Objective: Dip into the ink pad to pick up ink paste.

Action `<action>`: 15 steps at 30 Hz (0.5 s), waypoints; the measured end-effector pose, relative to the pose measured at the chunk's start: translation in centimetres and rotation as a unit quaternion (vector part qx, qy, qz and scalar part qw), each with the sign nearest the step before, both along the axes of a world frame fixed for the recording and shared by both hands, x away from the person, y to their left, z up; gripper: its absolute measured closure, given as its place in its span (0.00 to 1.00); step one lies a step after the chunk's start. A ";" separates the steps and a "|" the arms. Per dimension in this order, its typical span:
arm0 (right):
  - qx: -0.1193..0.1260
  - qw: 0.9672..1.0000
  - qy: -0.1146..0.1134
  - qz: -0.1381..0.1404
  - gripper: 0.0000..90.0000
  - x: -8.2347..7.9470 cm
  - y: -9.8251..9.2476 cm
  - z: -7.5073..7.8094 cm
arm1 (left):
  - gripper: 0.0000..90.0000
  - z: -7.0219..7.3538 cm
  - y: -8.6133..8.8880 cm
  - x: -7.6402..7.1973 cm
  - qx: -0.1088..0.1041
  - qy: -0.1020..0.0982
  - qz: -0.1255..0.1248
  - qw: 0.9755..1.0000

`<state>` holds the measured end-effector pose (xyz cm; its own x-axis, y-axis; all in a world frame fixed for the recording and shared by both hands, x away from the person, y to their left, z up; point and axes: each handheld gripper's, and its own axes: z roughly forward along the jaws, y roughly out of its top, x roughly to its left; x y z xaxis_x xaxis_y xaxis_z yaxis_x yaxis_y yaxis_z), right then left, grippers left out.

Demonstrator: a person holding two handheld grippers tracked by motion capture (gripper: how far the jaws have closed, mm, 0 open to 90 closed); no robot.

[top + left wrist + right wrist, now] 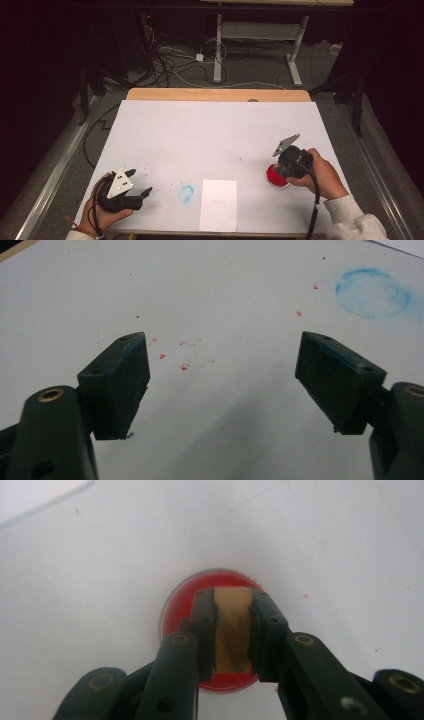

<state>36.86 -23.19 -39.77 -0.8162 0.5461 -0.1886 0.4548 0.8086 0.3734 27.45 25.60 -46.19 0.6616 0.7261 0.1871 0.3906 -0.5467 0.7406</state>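
My right gripper (pixel 281 170) (pixel 232 599) points down over a round red dish (pixel 274 178) (pixel 176 611) at the right of the white table. It is shut on a small wooden block (pixel 232 630), whose lower end sits in the red of the dish. My left gripper (pixel 141 182) (pixel 222 347) rests low at the front left corner, open, with nothing between its jaws. Its pads (pixel 127 375) carry traces of blue.
A white sheet of paper (pixel 218 205) lies at the front centre. A blue ring stain (pixel 185 192) (pixel 372 292) marks the table to its left. Small red specks (pixel 185 365) dot the surface by the left gripper. The table's wooden far edge (pixel 217 94) borders a floor with cables.
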 end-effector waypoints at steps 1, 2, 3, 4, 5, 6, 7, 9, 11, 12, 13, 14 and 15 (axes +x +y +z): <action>0.012 1.000 -0.005 0.000 0.85 -0.1 -0.1 0.3 | 0.23 0.0 0.0 0.0 0.002 0.001 0.000 1.000; 0.020 1.000 -0.010 -0.002 0.85 -0.2 -0.1 0.5 | 0.23 0.0 0.0 0.1 0.001 0.002 -0.001 1.000; 0.026 1.000 -0.013 0.005 0.85 -0.3 -0.2 0.7 | 0.23 0.0 -0.1 0.1 0.001 0.002 -0.001 1.000; 0.032 0.999 -0.016 0.002 0.85 -0.5 -0.2 0.9 | 0.23 0.0 -0.1 0.1 0.003 0.003 -0.002 1.000; 0.041 0.999 -0.021 -0.001 0.85 -0.7 -0.2 1.1 | 0.23 -0.1 -0.1 0.1 0.003 0.004 -0.003 1.000; 0.050 0.998 -0.026 -0.001 0.85 -0.8 -0.2 1.3 | 0.23 -0.1 -0.2 0.2 0.003 0.006 -0.005 1.000; 0.056 0.998 -0.034 0.008 0.85 -1.0 -0.2 1.4 | 0.24 -0.1 -0.2 0.3 0.005 0.007 -0.005 1.000; 0.064 0.997 -0.042 0.005 0.85 -1.3 0.2 1.8 | 0.24 -0.2 -0.2 0.3 0.004 0.007 -0.005 1.000; 0.077 0.996 -0.051 0.016 0.85 -1.7 0.6 2.1 | 0.24 -0.2 -0.3 0.4 0.004 0.007 -0.005 1.000; 0.085 0.995 -0.055 0.020 0.85 -1.9 0.9 2.2 | 0.24 -0.1 -0.2 0.4 0.005 0.007 -0.005 1.000; 0.088 0.994 -0.056 0.027 0.85 -2.0 1.3 2.3 | 0.24 -0.1 -0.3 0.4 0.005 0.007 -0.005 1.000; 0.086 0.994 -0.056 0.032 0.85 -2.2 1.7 2.4 | 0.24 -0.1 -0.3 0.4 0.005 0.007 -0.005 1.000; 0.086 0.994 -0.056 0.040 0.85 -2.3 2.0 2.4 | 0.24 -0.1 -0.3 0.4 0.006 0.007 -0.006 1.000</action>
<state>34.52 -21.14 -37.42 -0.8370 0.5132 -0.1895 0.3402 0.7595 0.5545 27.87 25.28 -46.32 0.6720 0.7164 0.1874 0.3942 -0.5604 0.7284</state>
